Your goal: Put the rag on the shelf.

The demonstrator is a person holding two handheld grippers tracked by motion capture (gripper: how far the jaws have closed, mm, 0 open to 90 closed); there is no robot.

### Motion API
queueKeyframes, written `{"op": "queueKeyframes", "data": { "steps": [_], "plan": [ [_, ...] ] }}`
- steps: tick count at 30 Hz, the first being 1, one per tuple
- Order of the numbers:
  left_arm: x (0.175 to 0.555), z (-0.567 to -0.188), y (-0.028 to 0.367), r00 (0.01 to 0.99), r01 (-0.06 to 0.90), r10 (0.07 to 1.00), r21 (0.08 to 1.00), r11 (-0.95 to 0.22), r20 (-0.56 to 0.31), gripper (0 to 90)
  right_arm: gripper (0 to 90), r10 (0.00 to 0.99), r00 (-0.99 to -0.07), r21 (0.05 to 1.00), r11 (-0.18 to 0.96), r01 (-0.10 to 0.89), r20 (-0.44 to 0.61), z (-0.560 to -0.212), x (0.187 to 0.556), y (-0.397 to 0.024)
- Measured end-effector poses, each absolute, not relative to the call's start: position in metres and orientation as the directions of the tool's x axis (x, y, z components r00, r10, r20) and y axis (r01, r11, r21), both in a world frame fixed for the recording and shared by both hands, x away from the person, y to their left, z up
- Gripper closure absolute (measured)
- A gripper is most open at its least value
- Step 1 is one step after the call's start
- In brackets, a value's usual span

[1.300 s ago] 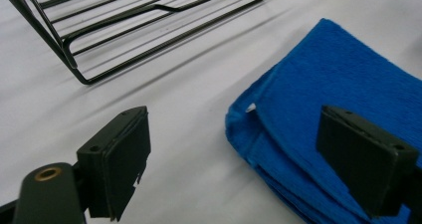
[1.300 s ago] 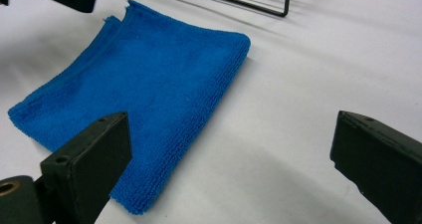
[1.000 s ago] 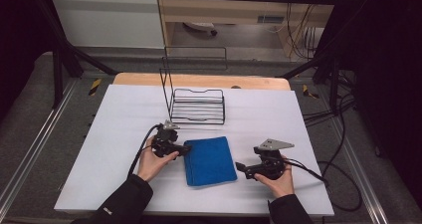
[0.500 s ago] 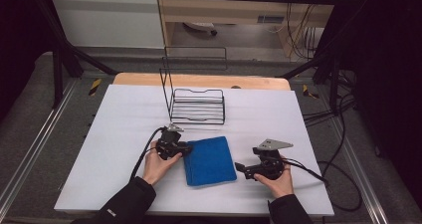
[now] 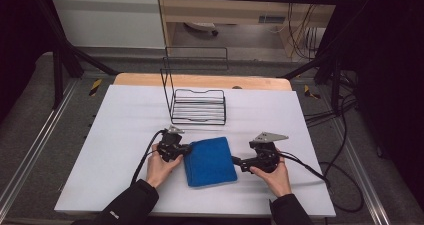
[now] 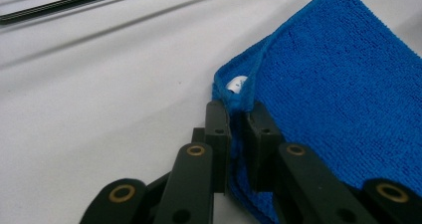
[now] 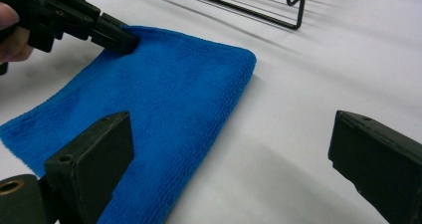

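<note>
Blue microfibre cloth, folded flat, lies on the white counter between the 2 grippers, just in front of the black wire rack. The left gripper has just been closing, and its fingers now pinch the cloth's near left corner; only the top layers of the fold seem caught there. The right gripper sits at the cloth's right edge with its fingers spread wide, 1 over the cloth and 1 over bare counter, gripping nothing.

A lift from this corner alone could peel the fold open, or the thin hem could slip out of the pinch. If the right fingers close as they stand, they may bunch the edge or grab nothing.

The wire rack holds nothing.
</note>
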State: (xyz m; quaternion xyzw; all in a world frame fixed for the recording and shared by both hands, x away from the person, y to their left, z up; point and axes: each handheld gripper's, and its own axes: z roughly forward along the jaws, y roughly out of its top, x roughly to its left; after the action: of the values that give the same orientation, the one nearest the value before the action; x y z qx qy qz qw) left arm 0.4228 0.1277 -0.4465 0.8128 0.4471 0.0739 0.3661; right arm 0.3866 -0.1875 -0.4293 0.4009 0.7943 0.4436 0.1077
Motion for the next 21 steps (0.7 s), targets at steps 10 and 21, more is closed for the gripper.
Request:
{"op": "queueKeyframes", "data": {
  "steps": [10, 21],
  "plan": [
    [0.422, -0.447, 0.127, 0.604, 0.656, 0.775, 0.667, -0.353, -0.184, 81.6, 11.8, 0.746, -0.645, 0.782, 0.298, 0.548, 0.168, -0.423, 0.418, -0.160],
    [0.420, -0.449, 0.128, 0.626, 0.627, 0.761, 0.689, -0.363, -0.169, 81.5, 37.6, 0.771, -0.616, 0.729, 0.326, 0.602, 0.164, -0.447, 0.447, -0.143]
  ]
}}
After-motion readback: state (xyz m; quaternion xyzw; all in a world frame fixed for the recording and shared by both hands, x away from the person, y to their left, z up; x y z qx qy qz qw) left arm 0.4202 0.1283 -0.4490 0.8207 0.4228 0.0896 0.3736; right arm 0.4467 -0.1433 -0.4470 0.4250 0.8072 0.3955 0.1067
